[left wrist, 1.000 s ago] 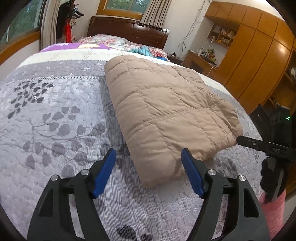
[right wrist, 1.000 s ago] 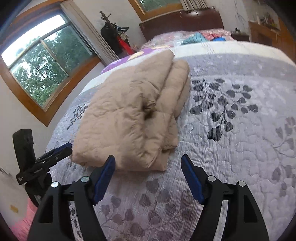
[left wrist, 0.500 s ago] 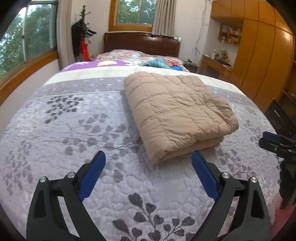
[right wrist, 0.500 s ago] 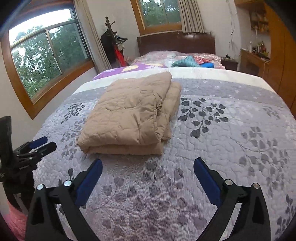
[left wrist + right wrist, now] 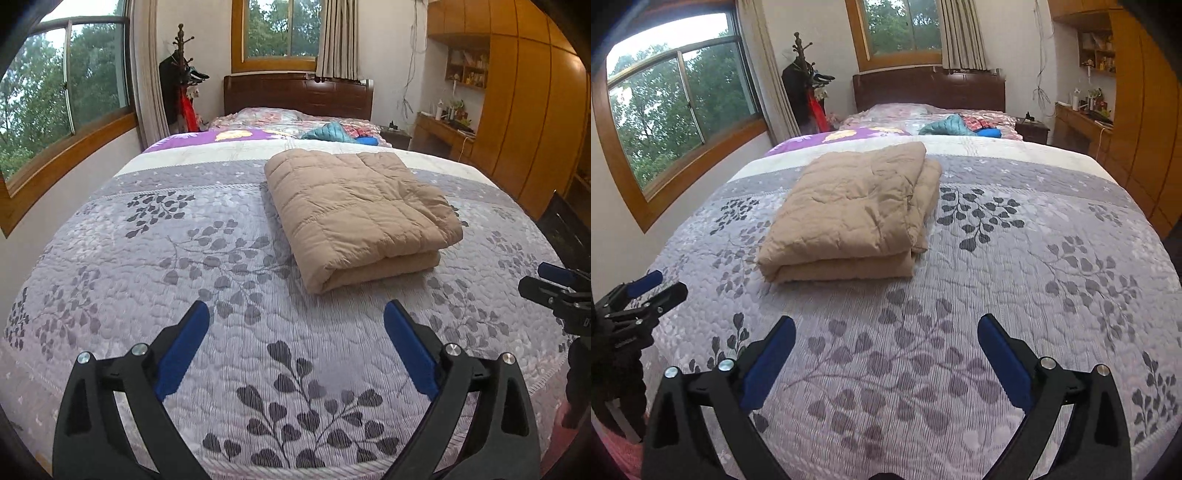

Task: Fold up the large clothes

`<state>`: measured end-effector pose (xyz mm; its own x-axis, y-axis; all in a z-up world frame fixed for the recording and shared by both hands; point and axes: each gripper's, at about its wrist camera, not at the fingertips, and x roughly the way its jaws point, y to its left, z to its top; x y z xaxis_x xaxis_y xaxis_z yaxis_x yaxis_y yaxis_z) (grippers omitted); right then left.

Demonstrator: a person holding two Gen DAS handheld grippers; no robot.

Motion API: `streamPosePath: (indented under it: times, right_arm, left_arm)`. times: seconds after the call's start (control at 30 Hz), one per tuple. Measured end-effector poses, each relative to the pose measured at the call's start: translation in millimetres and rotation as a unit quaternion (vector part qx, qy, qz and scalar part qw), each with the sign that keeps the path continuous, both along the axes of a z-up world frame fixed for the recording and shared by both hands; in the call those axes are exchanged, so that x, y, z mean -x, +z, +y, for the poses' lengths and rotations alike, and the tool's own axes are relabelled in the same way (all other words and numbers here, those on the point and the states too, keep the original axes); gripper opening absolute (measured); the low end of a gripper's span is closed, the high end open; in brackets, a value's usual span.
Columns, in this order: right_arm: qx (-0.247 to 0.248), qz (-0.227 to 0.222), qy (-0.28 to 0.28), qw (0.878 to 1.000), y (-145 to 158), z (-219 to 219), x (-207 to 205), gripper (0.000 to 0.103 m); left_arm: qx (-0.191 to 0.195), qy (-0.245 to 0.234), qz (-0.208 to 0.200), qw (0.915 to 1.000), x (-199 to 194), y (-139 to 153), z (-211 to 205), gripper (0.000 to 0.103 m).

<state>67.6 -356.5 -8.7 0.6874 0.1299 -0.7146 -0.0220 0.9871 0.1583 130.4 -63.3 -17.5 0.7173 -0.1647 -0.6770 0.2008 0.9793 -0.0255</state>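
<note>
A tan quilted garment point(image 5: 362, 210) lies folded into a thick rectangle on the grey leaf-patterned bedspread point(image 5: 184, 266). It also shows in the right wrist view point(image 5: 857, 214), left of centre. My left gripper point(image 5: 295, 317) is open and empty, held above the bed's near end, well short of the garment. My right gripper point(image 5: 886, 328) is open and empty too, also well back from the garment. The right gripper shows at the right edge of the left wrist view point(image 5: 554, 286), and the left gripper at the left edge of the right wrist view point(image 5: 642, 295).
Several loose clothes point(image 5: 332, 131) lie near the pillows by the dark headboard point(image 5: 295, 94). A coat stand point(image 5: 183, 81) is at the back left beside windows. Wooden wardrobes point(image 5: 535, 110) and a desk point(image 5: 443, 129) line the right side.
Both grippers have pulled back and up from the folded garment, which now lies farther away. Both stay open and empty. The garment has not moved.
</note>
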Motion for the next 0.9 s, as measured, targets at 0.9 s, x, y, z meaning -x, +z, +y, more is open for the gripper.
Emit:
streamPosePath:
  times: [0.9]
  right_arm:
    - [0.013,-0.013,-0.005,1.0,9.5,7.9,33.7,0.099]
  left_arm:
    - [-0.018,0.025,-0.012,0.9995,33.1,7.4,10.4,0.096]
